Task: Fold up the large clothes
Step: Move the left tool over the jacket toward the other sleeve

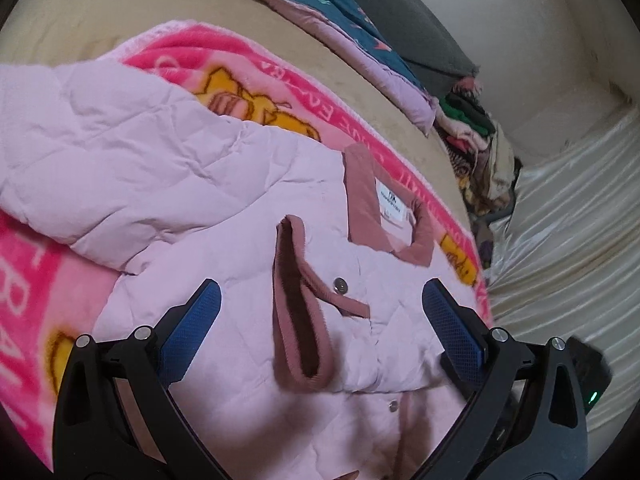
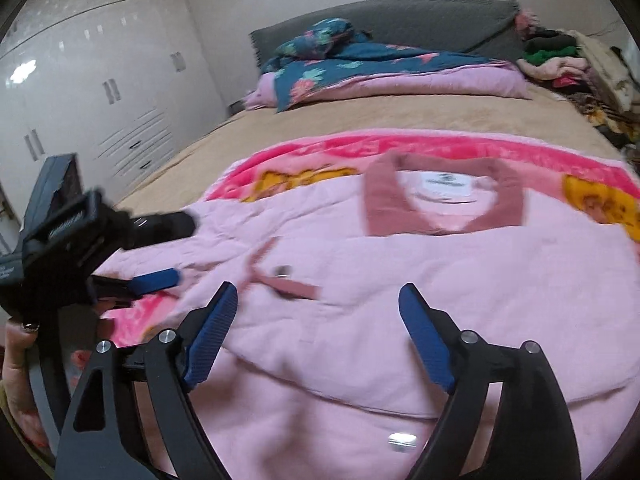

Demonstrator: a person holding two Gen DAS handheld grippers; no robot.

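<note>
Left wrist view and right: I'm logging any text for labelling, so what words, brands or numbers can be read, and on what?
"RAI": large white letters on the pink blanket, cut off at the frame edge.
The blanket's white border lettering: upside down, not reliably legible.
The jacket's neck label: print too small.
White print on the left claw's body: blurred.

Pale pink jacket, dusty-rose collar

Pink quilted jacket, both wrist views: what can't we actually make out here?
- Hem of the pink quilted jacket: cut off by the bottom edge and both grippers' arms in either view.
- White neck label: print lost to motion blur in the right wrist view, too small in the left.
- Folded-over sleeve: hides the pink cartoon blanket beneath.
- Left gripper: one blue pad shows in the right view; the rest is blurred.
</note>
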